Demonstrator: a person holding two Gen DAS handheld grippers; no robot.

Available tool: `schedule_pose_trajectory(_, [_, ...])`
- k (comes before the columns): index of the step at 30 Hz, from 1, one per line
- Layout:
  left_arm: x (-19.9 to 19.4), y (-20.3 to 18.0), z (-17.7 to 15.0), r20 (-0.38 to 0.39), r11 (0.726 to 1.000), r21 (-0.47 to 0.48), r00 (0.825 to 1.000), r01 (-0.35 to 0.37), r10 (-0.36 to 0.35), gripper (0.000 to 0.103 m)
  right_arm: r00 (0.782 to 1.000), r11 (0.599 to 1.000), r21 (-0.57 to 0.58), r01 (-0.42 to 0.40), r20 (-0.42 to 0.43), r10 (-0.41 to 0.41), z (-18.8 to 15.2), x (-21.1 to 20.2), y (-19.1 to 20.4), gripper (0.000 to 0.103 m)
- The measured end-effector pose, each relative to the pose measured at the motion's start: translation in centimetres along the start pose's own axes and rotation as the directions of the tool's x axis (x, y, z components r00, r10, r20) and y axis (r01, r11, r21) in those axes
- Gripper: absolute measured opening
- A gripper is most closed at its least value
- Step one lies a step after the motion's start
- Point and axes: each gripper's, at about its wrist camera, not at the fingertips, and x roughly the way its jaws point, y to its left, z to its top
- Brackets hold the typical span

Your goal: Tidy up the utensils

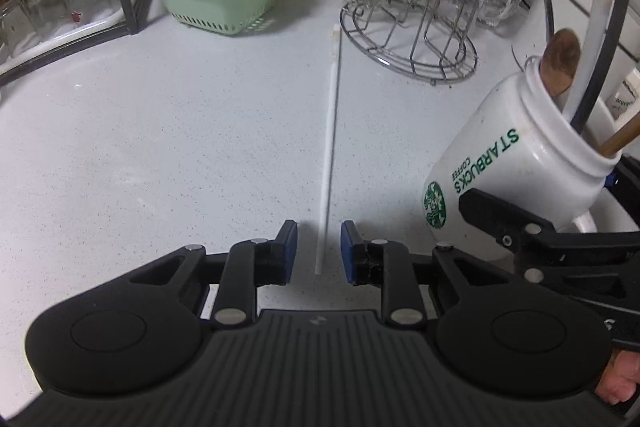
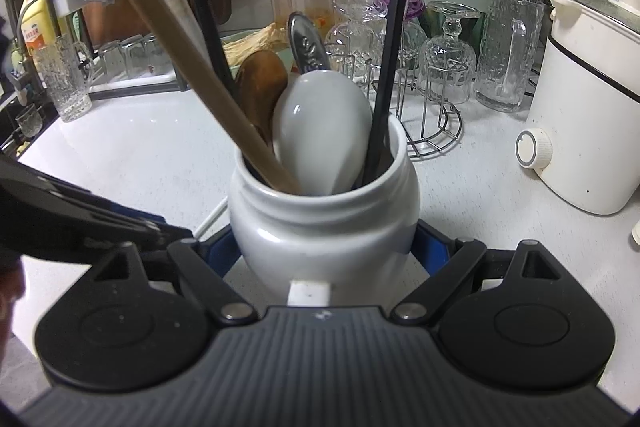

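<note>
A white chopstick [image 1: 330, 151] was laid flat on the speckled bench [image 1: 160, 147], running away from the left gripper [image 1: 319, 251] toward a wire glass rack [image 1: 412, 39] at the far edge. Its near end was found between the two blue-padded fingers [image 1: 289, 251], a little nearer the right-hand pad, with a gap of bare bench on either side; neither pad was touching it. The left gripper's fingers were parted narrowly and nothing was held by them.

A white jar [image 2: 324, 227] with green lettering was clamped between the fingers of the right gripper [image 2: 326, 247], the blue pads [image 2: 430, 247] being pressed against its lower sides, so that the fingers were held about half spread by its width. The jar was seen tilted in the left wrist view, just to the right of the left gripper. It was filled with utensils: a pale ladle [image 2: 320, 131], a wooden spoon [image 2: 262, 83], a long wooden handle [image 2: 180, 39] and black chopsticks [image 2: 392, 39], all leaning out of its mouth.

A green basket [image 1: 224, 3] of dried strands was set near the far left corner of the bench, well apart from the chopstick. A white cooker [image 2: 580, 99] was stood at the right edge.
</note>
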Motion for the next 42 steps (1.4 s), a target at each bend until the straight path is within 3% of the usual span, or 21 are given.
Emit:
schedule_pose_trajectory(3, [0.4,0.4,-0.1,-0.002,1.000,-0.019,1.000,0.020,-0.020,0.025,1.000,1.000,0.001,0.003,0.002,-0.003,-0.1,-0.2,0.0,0.091])
schedule_pose_trajectory(10, [0.6,-0.4,-0.3,-0.025,0.999,0.044,1.000,-0.015,0.016,0.004,1.000,1.000,-0.002,0.017,0.019,-0.017,-0.5,-0.4,0.2,0.091])
schedule_pose_trajectory(16, [-0.1,-0.9,-1.4,-0.048,0.998,0.067,0.999,-0.019,0.023,0.004,0.999,1.000,0.004,0.021,0.026,-0.021,-0.6,-0.5,0.3,0.091])
schedule_pose_trajectory(24, [-3.3,-0.6,-4.6,-0.094,1.000,-0.009,0.995,-0.016,0.015,0.003,0.999,1.000,-0.007,0.008,0.032,-0.008,-0.7,-0.6,0.1,0.091])
schedule_pose_trajectory(35, [-7.0,-0.3,-10.6,-0.169,0.993,-0.111,0.985,0.028,-0.047,0.003,0.999,1.000,-0.008,0.000,0.038,0.000,-0.7,-0.6,-0.1,0.091])
schedule_pose_trajectory(42, [-7.3,0.6,-11.0,-0.131,0.989,-0.151,0.991,0.013,-0.033,0.004,0.999,1.000,-0.012,-0.007,0.032,0.007,-0.6,-0.6,-0.2,0.091])
